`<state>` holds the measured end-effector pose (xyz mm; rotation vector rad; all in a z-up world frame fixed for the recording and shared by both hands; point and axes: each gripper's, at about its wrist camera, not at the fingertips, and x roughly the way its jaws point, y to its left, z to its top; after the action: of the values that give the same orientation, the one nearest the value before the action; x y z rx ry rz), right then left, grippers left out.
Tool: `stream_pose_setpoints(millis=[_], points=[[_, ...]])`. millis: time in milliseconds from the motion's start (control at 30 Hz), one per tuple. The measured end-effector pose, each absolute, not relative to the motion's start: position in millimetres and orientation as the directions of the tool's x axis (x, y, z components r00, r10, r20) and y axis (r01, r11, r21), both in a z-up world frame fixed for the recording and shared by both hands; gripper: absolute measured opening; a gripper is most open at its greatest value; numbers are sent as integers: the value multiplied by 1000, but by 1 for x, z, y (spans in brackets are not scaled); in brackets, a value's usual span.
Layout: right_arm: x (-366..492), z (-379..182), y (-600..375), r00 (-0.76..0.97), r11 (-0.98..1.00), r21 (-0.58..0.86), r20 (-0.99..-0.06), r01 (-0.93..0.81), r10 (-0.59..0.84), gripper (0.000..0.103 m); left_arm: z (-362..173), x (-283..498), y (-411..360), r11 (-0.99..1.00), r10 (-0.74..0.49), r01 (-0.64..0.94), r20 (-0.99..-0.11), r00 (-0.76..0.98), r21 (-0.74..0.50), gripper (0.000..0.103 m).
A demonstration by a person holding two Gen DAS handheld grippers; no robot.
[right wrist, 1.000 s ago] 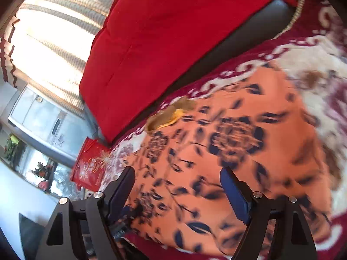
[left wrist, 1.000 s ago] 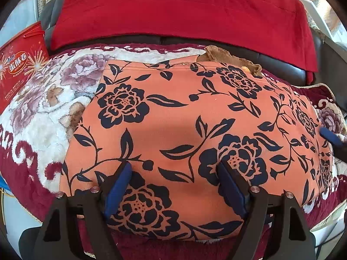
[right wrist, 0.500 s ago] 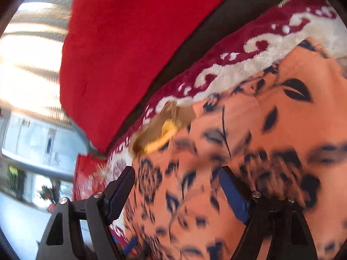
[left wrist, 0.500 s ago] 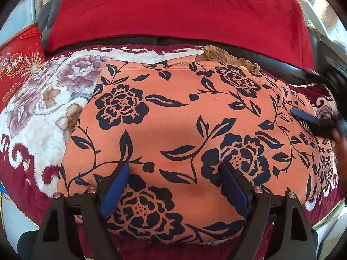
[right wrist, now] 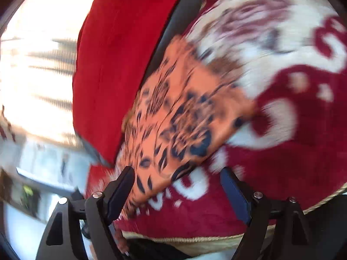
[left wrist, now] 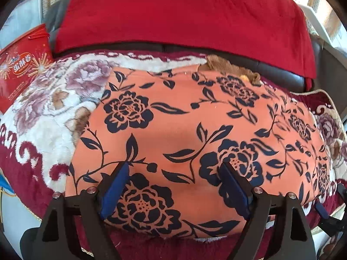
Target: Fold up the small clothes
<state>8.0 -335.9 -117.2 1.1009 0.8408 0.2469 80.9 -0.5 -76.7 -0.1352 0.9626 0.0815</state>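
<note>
An orange cloth with dark blue flowers (left wrist: pixel 173 119) lies spread flat on the plush seat cover (left wrist: pixel 49 108). My left gripper (left wrist: pixel 174 165) hangs open over the cloth's near part, fingers wide apart, holding nothing. In the blurred right wrist view the cloth's right end (right wrist: pixel 180 112) runs away from me, and its near corner lies by the left finger. My right gripper (right wrist: pixel 176 170) is open low over the seat cover (right wrist: pixel 282 86), with nothing gripped. One of its blue pads (left wrist: pixel 320 209) shows at the cloth's right front corner.
A brown garment (left wrist: pixel 227 67) peeks out from under the cloth's far edge. A red blanket (left wrist: pixel 173 10) drapes the dark sofa back. A red printed box (left wrist: pixel 19 65) stands at the left. The seat's front edge has gold trim (right wrist: pixel 216 240).
My right gripper swung from over the cloth down to its right front corner, rolling as it went. The left gripper and the cloth stayed put.
</note>
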Motion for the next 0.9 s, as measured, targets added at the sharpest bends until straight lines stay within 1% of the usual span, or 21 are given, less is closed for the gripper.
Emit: stream_pose_setpoints(millis=[100, 300, 400, 433, 467, 533, 567, 633, 700, 767, 900], points=[[14, -118, -351, 703, 428, 876, -448, 221, 553, 84, -73, 81, -11, 991, 7, -114, -813, 582, -72, 87], [33, -121, -358, 728, 387, 888, -434, 247, 531, 84, -65, 86, -35, 996, 21, -86, -798, 603, -39, 87], [42, -110, -352, 745, 414, 882, -431, 227, 509, 78, -65, 91, -40, 997, 34, -80, -798, 601, -18, 87], [44, -104, -351, 751, 426, 879, -427, 214, 503, 69, -65, 92, -41, 997, 34, -80, -797, 603, -18, 87], [43, -97, -349, 756, 459, 865, -435, 201, 489, 68, -65, 93, -41, 997, 36, -82, -795, 605, -17, 87], [44, -90, -346, 761, 506, 840, -456, 196, 462, 68, -66, 96, -41, 996, 39, -84, -797, 603, -14, 87], [47, -93, -345, 748, 517, 830, -476, 209, 463, 70, -67, 97, -42, 996, 39, -83, -800, 599, -13, 87], [48, -103, -344, 726, 495, 832, -501, 252, 471, 70, -67, 99, -42, 996, 41, -84, -803, 594, -12, 87], [46, -109, -345, 729, 466, 846, -488, 260, 479, 71, -65, 98, -42, 996, 37, -83, -797, 603, -16, 87], [45, -108, -346, 737, 467, 846, -484, 257, 472, 76, -63, 100, -42, 996, 33, -81, -793, 608, -20, 87], [48, -106, -343, 734, 478, 841, -489, 253, 472, 82, -66, 103, -43, 997, 26, -77, -793, 608, -26, 87]])
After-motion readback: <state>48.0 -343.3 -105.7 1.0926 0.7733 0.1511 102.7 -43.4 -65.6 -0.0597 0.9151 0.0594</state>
